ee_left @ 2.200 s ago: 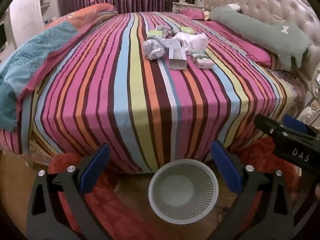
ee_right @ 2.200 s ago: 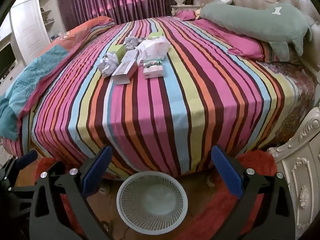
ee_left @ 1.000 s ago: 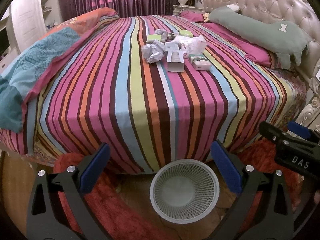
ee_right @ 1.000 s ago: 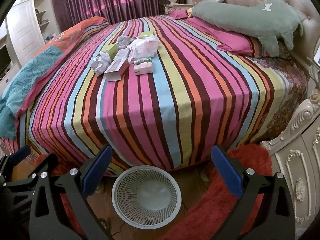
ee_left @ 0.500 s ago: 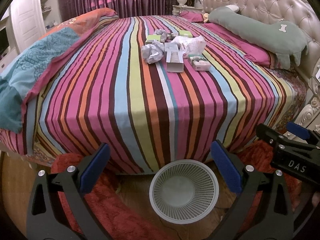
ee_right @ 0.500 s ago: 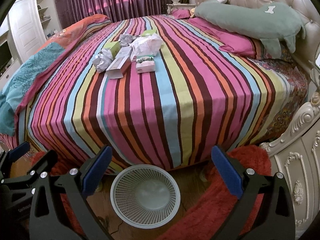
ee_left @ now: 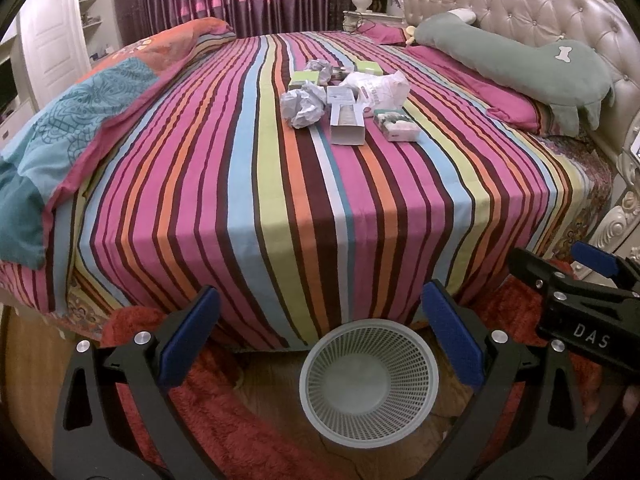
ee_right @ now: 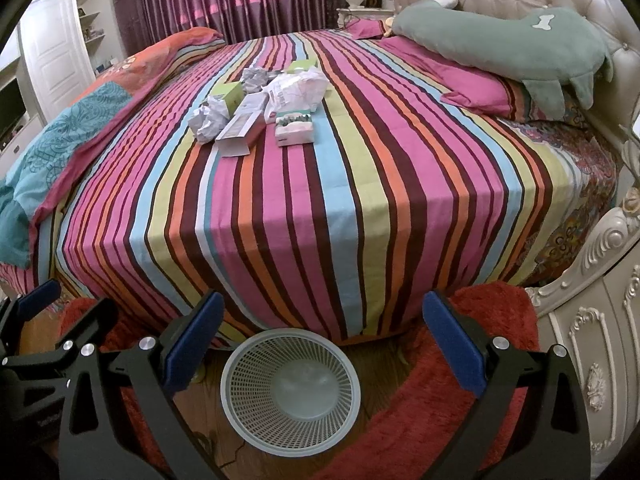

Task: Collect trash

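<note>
Centrally, the heap of crumpled white paper, small cardboard boxes and a white plastic bag (ee_left: 344,96) lay on the multicoloured striped bedspread (ee_right: 280,208), toward twelve o'clock. At six o'clock, the round white mesh wastebasket (ee_left: 369,376) stood on the floor against the bed's foot. The left gripper (ee_left: 318,340) and right gripper (ee_right: 322,340) were both spread wide, holding nothing, flanking the basket.
</note>
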`<state>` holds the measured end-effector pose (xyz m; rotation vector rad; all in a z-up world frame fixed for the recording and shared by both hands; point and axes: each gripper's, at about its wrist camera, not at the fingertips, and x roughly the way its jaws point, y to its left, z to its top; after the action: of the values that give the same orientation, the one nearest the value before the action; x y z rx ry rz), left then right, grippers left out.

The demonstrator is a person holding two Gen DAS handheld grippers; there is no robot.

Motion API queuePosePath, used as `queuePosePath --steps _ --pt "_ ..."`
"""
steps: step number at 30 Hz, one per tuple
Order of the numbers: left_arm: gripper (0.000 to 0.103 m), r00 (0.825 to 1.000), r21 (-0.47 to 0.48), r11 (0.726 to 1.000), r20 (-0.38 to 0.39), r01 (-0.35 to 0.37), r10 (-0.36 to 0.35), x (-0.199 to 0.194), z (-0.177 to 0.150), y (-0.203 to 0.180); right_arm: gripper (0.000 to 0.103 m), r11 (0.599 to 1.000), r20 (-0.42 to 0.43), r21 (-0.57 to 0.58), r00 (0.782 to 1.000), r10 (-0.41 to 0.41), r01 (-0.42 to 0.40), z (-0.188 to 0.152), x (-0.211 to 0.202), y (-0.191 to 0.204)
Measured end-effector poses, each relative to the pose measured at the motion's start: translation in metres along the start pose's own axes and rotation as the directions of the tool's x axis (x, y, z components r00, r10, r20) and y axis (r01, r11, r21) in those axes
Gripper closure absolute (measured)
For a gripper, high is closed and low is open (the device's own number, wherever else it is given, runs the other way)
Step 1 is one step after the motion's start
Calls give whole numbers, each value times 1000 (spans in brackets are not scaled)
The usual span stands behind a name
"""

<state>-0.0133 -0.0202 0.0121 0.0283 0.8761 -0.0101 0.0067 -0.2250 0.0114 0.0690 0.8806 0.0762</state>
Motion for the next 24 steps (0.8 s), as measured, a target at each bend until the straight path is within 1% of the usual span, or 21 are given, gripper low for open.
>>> queuePosePath --steps 10,18,24 --pt "5 1000 -3 1000 -1 5 -5 1 -1 0 8 1000 17 -1 1000 -5 5 2 -4 0" --pt "5 1000 5 1000 -3 9 -9 0 -4 1 8 1000 12 11 1000 -11 11 2 -5 -2" --pt "5 1000 -2 1000 -21 13 -13 4 -5 0 8 1000 12 7 1000 -4 4 2 -5 -3"
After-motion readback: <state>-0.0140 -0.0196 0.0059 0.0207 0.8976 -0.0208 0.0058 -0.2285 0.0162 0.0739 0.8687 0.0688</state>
